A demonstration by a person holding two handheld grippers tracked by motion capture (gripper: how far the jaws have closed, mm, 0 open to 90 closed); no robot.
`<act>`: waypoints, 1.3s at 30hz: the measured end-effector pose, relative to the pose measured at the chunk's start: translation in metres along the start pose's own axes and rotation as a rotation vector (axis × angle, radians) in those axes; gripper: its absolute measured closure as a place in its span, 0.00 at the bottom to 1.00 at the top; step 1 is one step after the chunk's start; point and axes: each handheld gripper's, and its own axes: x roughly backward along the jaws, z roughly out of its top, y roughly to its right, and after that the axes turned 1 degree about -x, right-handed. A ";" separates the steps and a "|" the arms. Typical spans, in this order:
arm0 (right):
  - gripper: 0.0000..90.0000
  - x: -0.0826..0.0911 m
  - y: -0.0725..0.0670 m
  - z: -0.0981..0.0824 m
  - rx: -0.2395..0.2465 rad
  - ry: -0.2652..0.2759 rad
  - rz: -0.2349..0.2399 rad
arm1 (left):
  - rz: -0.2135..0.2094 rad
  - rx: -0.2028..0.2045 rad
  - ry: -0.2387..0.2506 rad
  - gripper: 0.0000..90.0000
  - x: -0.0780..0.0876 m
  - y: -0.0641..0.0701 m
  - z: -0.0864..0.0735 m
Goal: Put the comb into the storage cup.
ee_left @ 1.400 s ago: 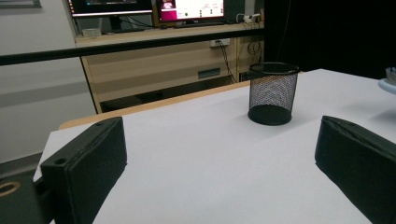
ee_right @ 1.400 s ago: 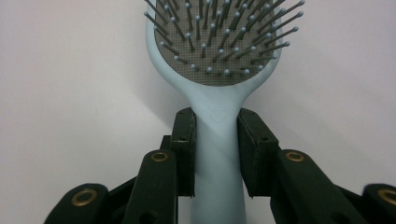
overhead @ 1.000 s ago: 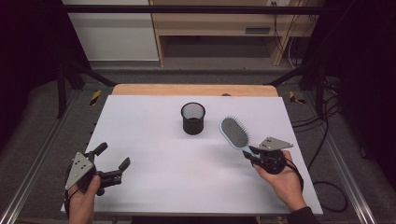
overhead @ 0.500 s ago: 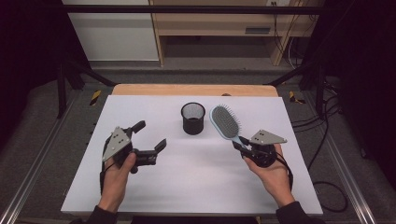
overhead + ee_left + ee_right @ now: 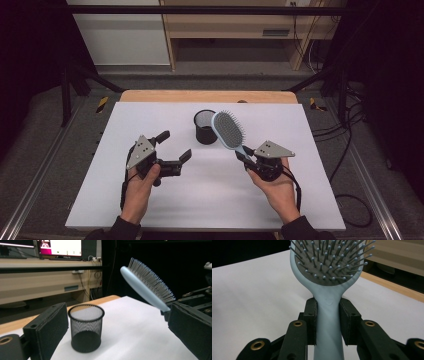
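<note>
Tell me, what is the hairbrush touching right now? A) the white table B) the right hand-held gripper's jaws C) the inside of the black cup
B: the right hand-held gripper clamps the hairbrush by its handle, holding it up off the table.

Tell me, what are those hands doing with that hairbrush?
A person holds a claw tool in each hand over a white table. The right claw is shut on the handle of a light blue hairbrush, lifting it with its head beside a black mesh cup that stands upright on the table. The left claw is open and holds nothing, with the cup in front of it. It looks like the brush may be headed for the cup.
</note>
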 end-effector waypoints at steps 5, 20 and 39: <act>0.77 -0.003 -0.003 -0.004 0.005 -0.005 -0.003 | -0.006 0.011 -0.001 0.03 -0.002 0.002 -0.001; 0.77 -0.009 -0.012 -0.005 0.008 0.012 0.017 | -0.023 0.021 -0.022 0.03 -0.008 0.011 -0.006; 0.77 -0.013 -0.021 -0.004 0.021 0.035 0.045 | -0.051 0.051 -0.039 0.03 -0.014 0.019 -0.007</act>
